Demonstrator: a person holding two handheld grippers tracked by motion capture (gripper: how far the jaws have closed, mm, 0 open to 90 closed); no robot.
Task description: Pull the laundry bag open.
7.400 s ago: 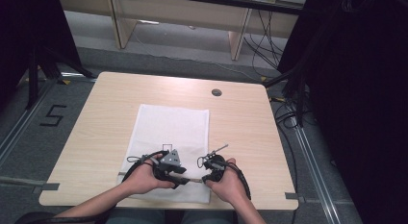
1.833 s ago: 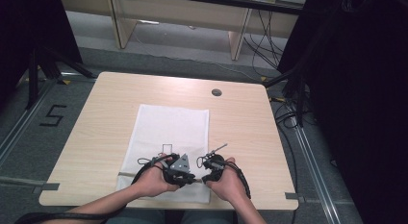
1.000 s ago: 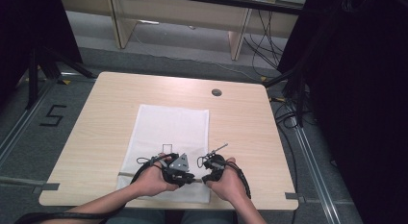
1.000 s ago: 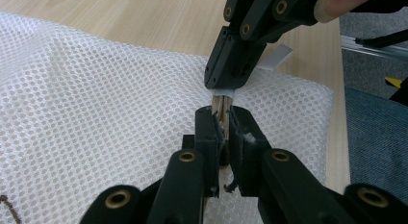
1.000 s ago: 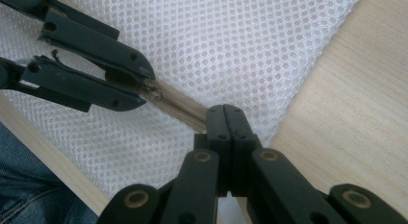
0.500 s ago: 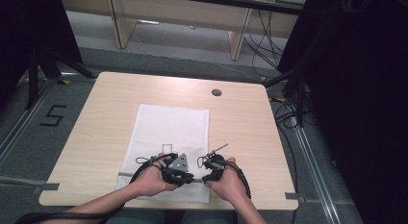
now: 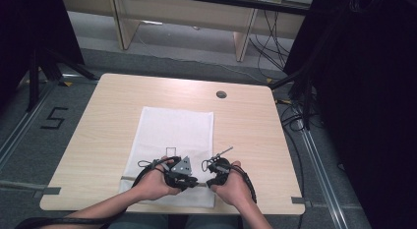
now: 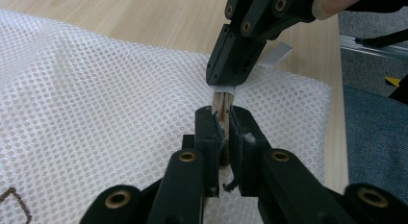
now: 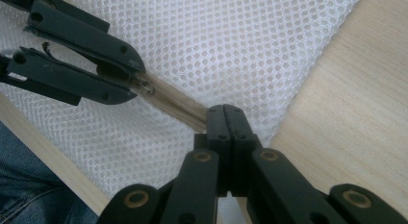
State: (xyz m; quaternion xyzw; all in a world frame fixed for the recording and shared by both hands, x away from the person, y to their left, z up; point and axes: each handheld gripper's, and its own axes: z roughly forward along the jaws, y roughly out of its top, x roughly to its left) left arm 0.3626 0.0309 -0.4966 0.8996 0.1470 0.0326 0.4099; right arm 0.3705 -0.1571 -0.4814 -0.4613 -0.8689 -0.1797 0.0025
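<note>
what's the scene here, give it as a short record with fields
surface: light wooden table
item: white mesh bag lying flat, near the person's edge
zipper: beige zipper along the bag's near edge
left gripper: jaws closed on the zipper
right gripper: jaws shut on the zipper farther along
hands: left hand and right hand close together over the bag's near edge
other: round hole in the tabletop beyond the bag
</note>
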